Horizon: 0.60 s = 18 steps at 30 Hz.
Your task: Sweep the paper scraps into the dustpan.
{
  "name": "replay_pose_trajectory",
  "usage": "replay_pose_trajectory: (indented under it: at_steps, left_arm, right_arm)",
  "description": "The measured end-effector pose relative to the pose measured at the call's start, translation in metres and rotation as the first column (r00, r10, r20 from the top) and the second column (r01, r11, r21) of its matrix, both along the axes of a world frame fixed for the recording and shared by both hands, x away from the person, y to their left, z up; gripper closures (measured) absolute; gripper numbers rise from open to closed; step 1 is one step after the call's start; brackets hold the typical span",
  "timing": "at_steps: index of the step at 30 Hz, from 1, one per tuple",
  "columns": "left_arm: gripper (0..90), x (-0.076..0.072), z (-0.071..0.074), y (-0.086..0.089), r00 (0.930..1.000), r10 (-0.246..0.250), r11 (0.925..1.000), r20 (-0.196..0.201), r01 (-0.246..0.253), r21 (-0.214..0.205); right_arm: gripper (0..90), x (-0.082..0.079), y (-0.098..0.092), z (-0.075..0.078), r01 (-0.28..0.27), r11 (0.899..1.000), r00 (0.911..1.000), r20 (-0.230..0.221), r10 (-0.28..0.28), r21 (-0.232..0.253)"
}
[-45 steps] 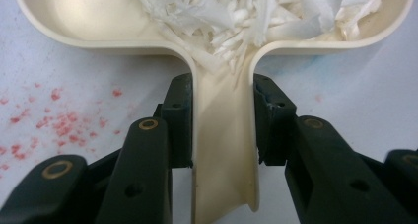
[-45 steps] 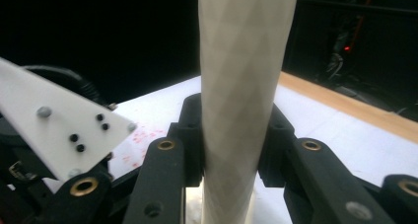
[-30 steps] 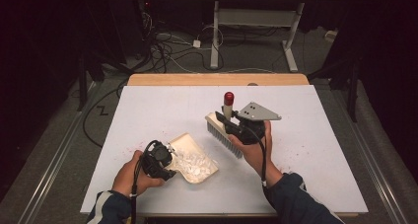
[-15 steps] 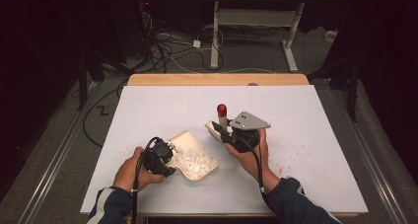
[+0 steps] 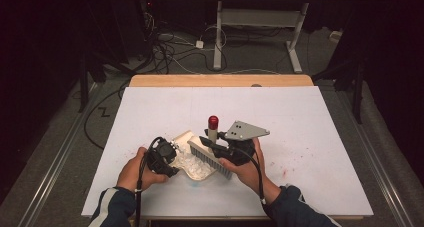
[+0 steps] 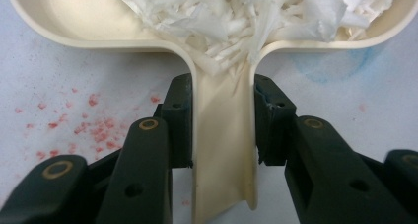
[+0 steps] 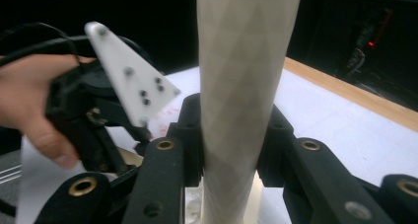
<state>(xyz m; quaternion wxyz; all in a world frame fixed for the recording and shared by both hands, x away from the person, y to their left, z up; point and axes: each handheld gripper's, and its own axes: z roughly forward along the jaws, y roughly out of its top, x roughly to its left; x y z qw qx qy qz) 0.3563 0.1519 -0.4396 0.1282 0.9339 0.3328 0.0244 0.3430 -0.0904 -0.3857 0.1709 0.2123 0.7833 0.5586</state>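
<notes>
My right gripper (image 5: 216, 148), clamped on brush (image 5: 210, 157) handle, has dropped to dustpan (image 5: 184, 137) mouth; left gripper (image 5: 169, 153) pinches dustpan handle; paper scraps (image 6: 256, 12) inside; sweeping likely.

The room is dim beyond the white table (image 5: 320, 117). Past its wooden far edge (image 5: 220, 80), black cables (image 5: 170, 49) tangle on grey floor (image 5: 65, 137) beside a white desk frame (image 5: 255, 22).

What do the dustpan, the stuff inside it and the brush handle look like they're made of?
Dustpan: cream moulded plastic, judging by its smooth, slightly glossy rounded rim. Its contents: white torn paper or tissue shreds, matte and crinkled. Brush handle: probably off-white plastic with a faint diamond texture; its red tip looks glossy.
</notes>
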Motion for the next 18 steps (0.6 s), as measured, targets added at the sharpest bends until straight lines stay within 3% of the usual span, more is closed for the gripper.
replay_pose_trajectory:
  at_steps: [3, 13, 18]
  left_arm:
    - [63.1, 0.000, 0.000, 0.002, 1.0000, -0.003, 1.0000, 0.001, 0.003, 0.002]
    - [63.2, -0.002, -0.001, 0.006, 0.9997, -0.023, 0.9995, -0.008, 0.023, 0.021]
    - [63.2, -0.002, -0.001, 0.006, 0.9997, -0.022, 0.9994, -0.010, 0.022, 0.026]
  right_arm:
    - [70.4, -0.001, -0.001, 0.005, 0.014, 1.000, 0.9992, 0.036, -0.014, -0.010]
    - [70.4, 0.009, -0.029, 0.021, 0.064, 0.998, 0.9976, 0.025, -0.064, 0.025]
    - [70.4, 0.011, -0.041, 0.021, 0.092, 0.995, 0.9949, 0.043, -0.091, -0.028]
